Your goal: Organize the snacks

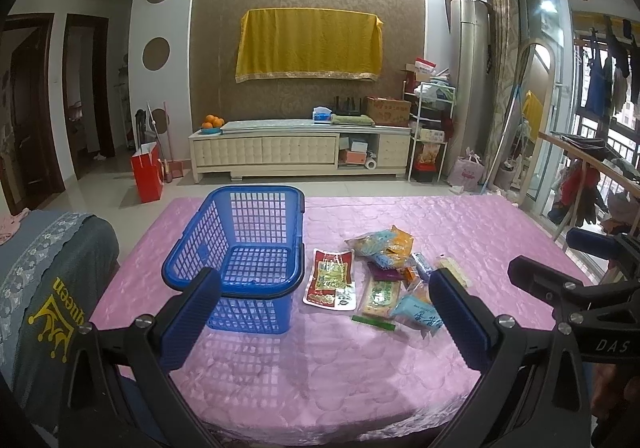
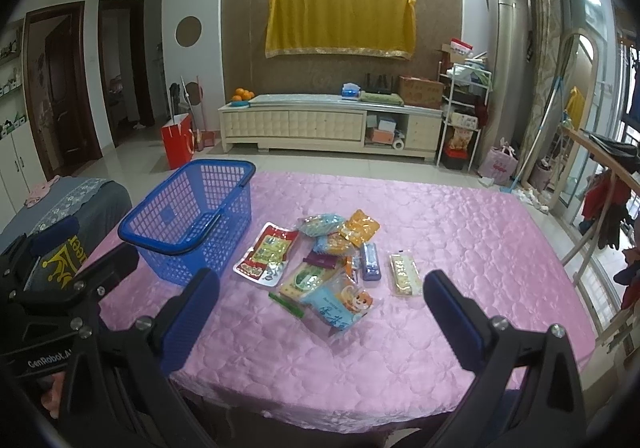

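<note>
Haven't really started yet: the blue plastic mesh basket (image 2: 192, 220) sits empty on the pink quilted table (image 2: 460, 248), with the pile of colourful snack packets (image 2: 332, 264) just beside it. My left hand-held gripper (image 1: 324, 308) and right hand-held gripper (image 2: 320, 312) both hang released, holding nothing.

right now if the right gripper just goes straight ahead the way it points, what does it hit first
Probably the light blue snack packet at the near edge of the pile: it lies just ahead of the open right gripper. Depth is unclear, so the gripper may pass above it.
</note>
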